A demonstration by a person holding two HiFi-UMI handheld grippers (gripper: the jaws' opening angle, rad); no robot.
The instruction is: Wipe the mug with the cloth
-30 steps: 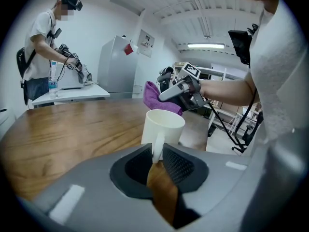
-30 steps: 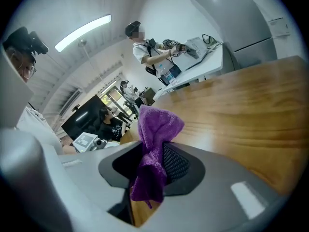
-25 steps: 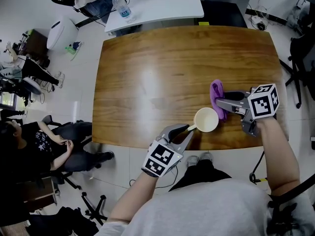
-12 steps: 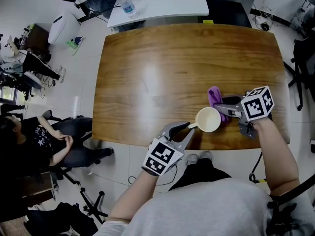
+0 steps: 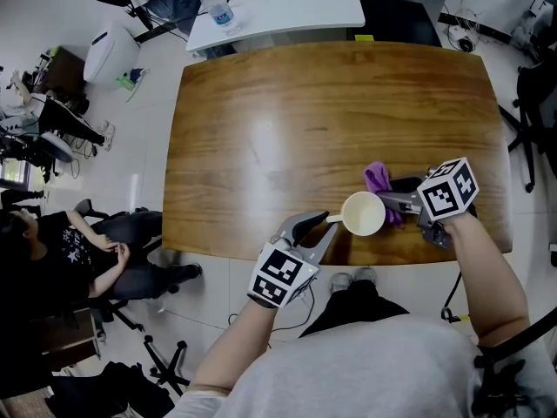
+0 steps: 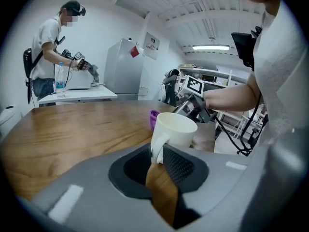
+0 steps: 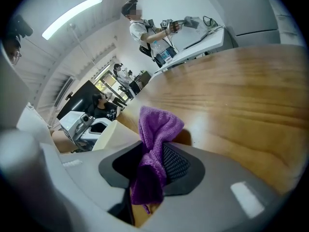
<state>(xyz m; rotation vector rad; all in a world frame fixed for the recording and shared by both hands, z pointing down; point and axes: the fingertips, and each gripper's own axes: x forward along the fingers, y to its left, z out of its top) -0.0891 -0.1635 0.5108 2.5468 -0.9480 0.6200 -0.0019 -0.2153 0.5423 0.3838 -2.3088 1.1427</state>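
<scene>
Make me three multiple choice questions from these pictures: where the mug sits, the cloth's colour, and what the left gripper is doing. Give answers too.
1. Where on the table is the mug?
A) near the person's edge B) far edge C) dead centre
2. What colour is the cloth?
A) green B) purple C) white
3. What is the left gripper doing?
A) hanging open B) shut on the cloth C) shut on the mug's handle
Answers: 1 A: the head view shows it by the near edge. 2 B: purple folds stick out of the right gripper. 3 C: its jaws pinch the handle.
</scene>
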